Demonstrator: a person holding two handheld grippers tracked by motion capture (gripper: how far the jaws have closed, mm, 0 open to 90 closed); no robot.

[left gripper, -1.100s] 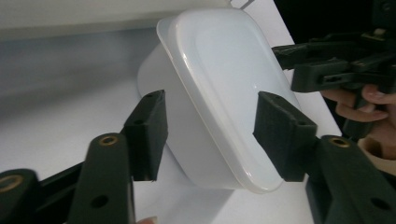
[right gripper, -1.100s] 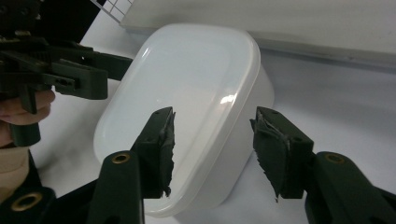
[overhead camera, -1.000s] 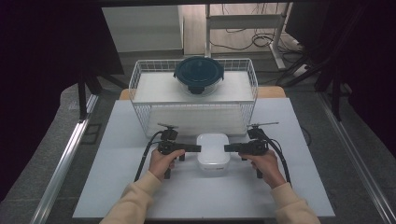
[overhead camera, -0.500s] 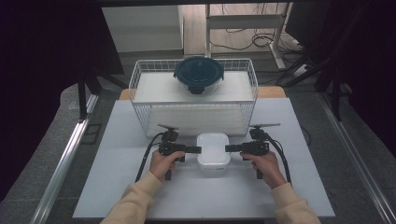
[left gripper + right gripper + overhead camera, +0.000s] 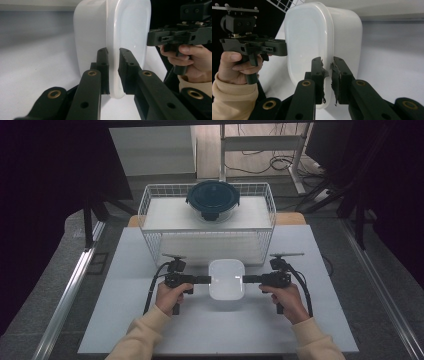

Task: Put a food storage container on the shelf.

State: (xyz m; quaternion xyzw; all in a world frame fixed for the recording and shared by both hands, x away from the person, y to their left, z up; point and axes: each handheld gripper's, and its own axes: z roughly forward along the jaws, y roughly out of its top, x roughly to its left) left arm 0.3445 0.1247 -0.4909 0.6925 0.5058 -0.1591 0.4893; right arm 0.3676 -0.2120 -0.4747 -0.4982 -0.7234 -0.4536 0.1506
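A white plastic container with rounded corners sits on the white table, between my two grippers. My left gripper comes at it from the left. Its jaws have just been closing, and in the left gripper view the left gripper has its pads pressed on the container's thin rim. My right gripper meets it from the right and has also just been closing. In the right gripper view the right gripper, with frayed pads, clamps the rim of the container. A hand holds each gripper.
A white wire basket stands just behind the container. A round glass bowl with a dark blue lid rests on top of it. The table's front edge lies close behind the forearms. Dark floor and metal rails flank the table.
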